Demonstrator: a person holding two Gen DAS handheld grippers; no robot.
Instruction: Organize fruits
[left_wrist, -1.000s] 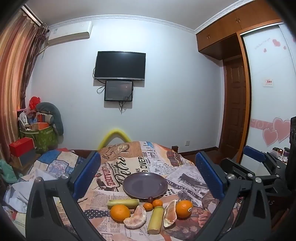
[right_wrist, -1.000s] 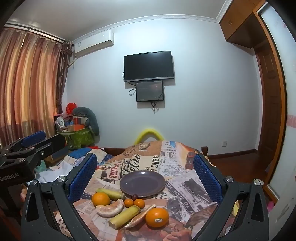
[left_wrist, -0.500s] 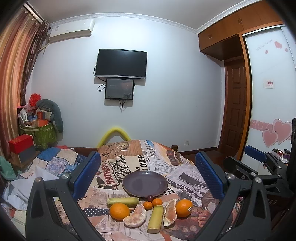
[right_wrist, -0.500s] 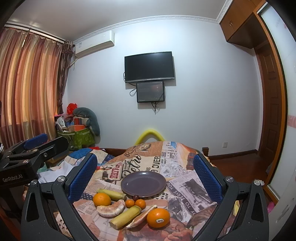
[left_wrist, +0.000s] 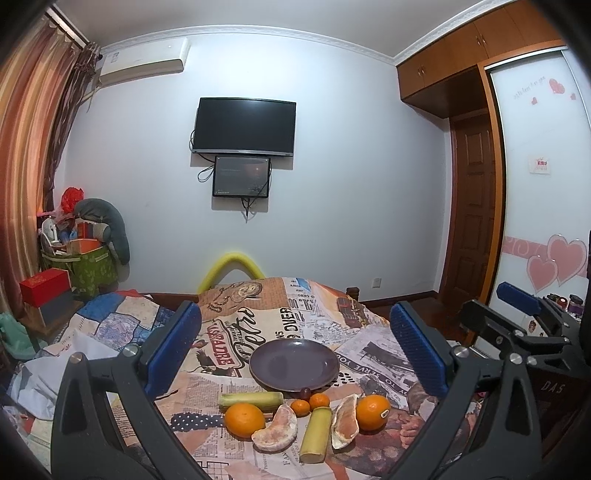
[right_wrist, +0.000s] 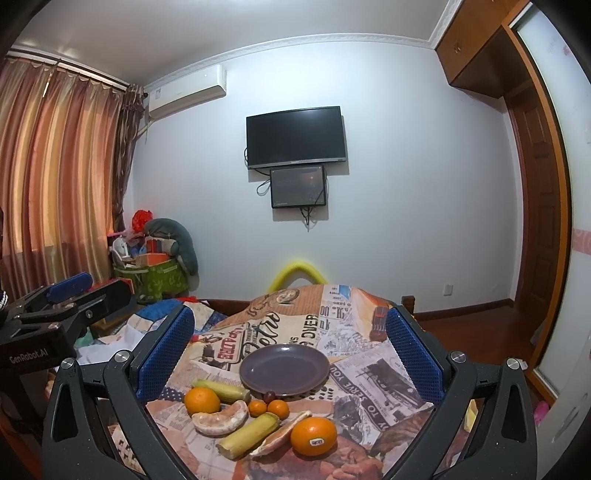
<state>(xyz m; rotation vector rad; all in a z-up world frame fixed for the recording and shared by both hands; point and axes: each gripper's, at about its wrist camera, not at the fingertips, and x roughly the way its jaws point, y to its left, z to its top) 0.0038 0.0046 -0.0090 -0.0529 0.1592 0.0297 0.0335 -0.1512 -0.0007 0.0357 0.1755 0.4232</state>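
Note:
A purple plate (left_wrist: 294, 364) (right_wrist: 284, 369) lies bare on the newspaper-print cloth. In front of it sit two oranges (left_wrist: 245, 420) (left_wrist: 372, 412), two small tangerines (left_wrist: 300, 407), two pomelo segments (left_wrist: 276, 434) (left_wrist: 345, 421), two yellow-green cane pieces (left_wrist: 251, 400) (left_wrist: 316, 434) and a dark grape (left_wrist: 304, 393). My left gripper (left_wrist: 295, 354) hovers open above and short of the fruit, holding nothing. My right gripper (right_wrist: 290, 358) is open and holds nothing too, with the stickered orange (right_wrist: 314, 435) nearest it. Each gripper shows at the other view's edge.
The table (right_wrist: 373, 373) is round, its edge dropping off at the right to a wooden floor. A patchwork bed (left_wrist: 110, 325) with clutter lies left. A yellow foam chair back (left_wrist: 231, 267) stands beyond the table. A TV hangs on the far wall.
Both views have shifted slightly; the fruit and plate sit a touch higher and closer in frame. Both grippers stay open. No fruit has moved.

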